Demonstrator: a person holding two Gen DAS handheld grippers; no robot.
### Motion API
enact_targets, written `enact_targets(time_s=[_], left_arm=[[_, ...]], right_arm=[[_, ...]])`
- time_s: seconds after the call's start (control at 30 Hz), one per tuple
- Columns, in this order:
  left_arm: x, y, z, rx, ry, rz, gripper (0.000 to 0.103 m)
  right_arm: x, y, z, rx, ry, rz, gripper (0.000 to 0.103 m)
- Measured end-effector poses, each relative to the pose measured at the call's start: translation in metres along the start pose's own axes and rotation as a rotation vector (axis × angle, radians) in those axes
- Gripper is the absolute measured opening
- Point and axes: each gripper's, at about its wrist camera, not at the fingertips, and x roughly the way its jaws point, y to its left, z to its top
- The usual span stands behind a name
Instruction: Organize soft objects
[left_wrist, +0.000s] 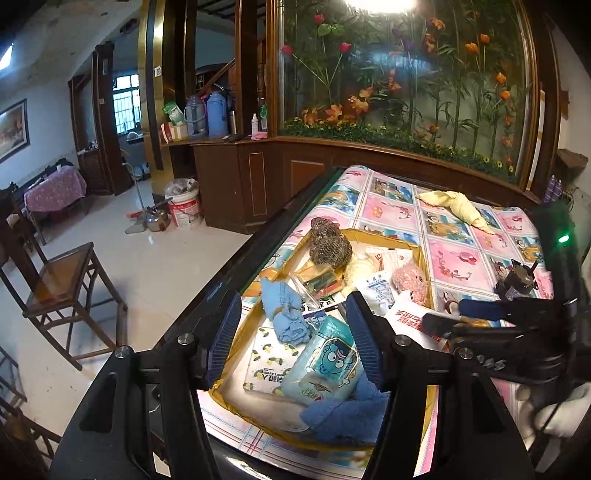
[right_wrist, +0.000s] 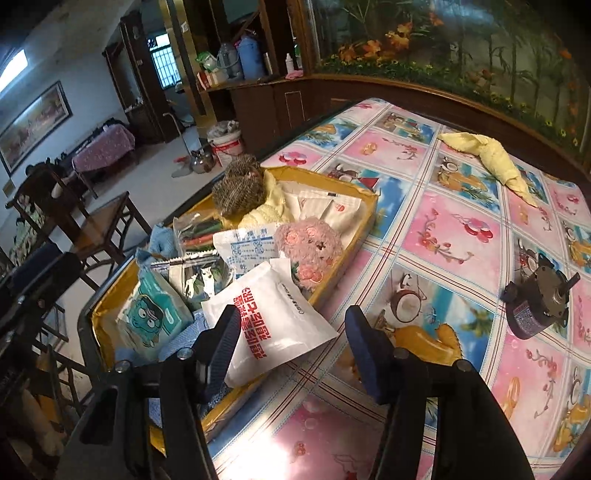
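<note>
A shallow cardboard box (left_wrist: 384, 236) (right_wrist: 354, 192) on the table holds soft things: a blue cloth (left_wrist: 286, 312), a teal tissue pack (left_wrist: 325, 363) (right_wrist: 151, 314), a pink plush (left_wrist: 410, 280) (right_wrist: 310, 247), a brown knit item (left_wrist: 328, 242) (right_wrist: 240, 192) and a white pouch with red print (right_wrist: 273, 317). A yellow cloth (left_wrist: 458, 206) (right_wrist: 487, 155) lies on the table beyond the box. My left gripper (left_wrist: 293, 328) is open above the tissue pack. My right gripper (right_wrist: 291, 343) is open over the white pouch at the box's near edge.
A small dark motor (right_wrist: 535, 302) (left_wrist: 517, 280) sits on the patterned tablecloth (right_wrist: 443, 229) to the right. A wooden chair (left_wrist: 62, 280) stands left of the table. A bucket and a kettle (left_wrist: 159, 218) are on the floor by the cabinet.
</note>
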Motion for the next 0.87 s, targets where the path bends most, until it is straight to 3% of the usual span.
enact_targets(time_s=[0.07,0.1,0.17,0.23,0.37,0.47,0.53,0.57,0.6,0.67,0.73,0.87], left_arm=[[-0.001,0.002,0.0,-0.004,-0.001,0.004,0.06],[-0.001,0.004,0.0,-0.008,-0.002,0.007,0.06],[-0.001,0.006,0.0,-0.016,0.001,0.012,0.06],[0.0,0.008,0.0,-0.02,0.002,0.014,0.06],[-0.003,0.008,-0.001,-0.024,-0.012,0.034,0.06],[-0.017,0.003,0.001,-0.027,-0.08,0.164,0.06],[-0.032,-0.003,0.003,-0.021,-0.124,0.241,0.077],[-0.037,-0.006,0.004,-0.02,-0.133,0.239,0.099],[-0.04,-0.009,0.004,-0.02,-0.144,0.217,0.103],[-0.042,-0.017,0.002,-0.001,-0.145,0.125,0.103],[-0.036,-0.03,0.0,0.031,-0.074,0.051,0.103],[-0.025,-0.067,-0.009,0.108,0.005,0.037,0.103]], right_arm=[[0.012,0.014,0.002,-0.041,0.029,0.001,0.058],[0.018,0.024,0.005,-0.065,0.043,0.001,0.067],[0.022,0.035,0.008,-0.109,0.038,-0.027,0.067],[0.021,0.039,0.012,-0.098,0.057,0.061,0.067],[-0.002,0.034,0.013,-0.068,-0.029,0.091,0.067],[-0.025,0.028,0.008,-0.046,-0.104,0.083,0.067],[-0.038,0.021,0.001,-0.032,-0.139,0.091,0.067],[-0.045,0.017,-0.004,-0.025,-0.157,0.092,0.067],[-0.051,0.012,-0.01,-0.02,-0.168,0.091,0.067],[-0.058,0.003,-0.021,-0.001,-0.171,0.08,0.067],[-0.063,-0.011,-0.03,0.022,-0.163,0.066,0.067],[-0.072,-0.048,-0.046,0.071,-0.143,-0.001,0.067]])
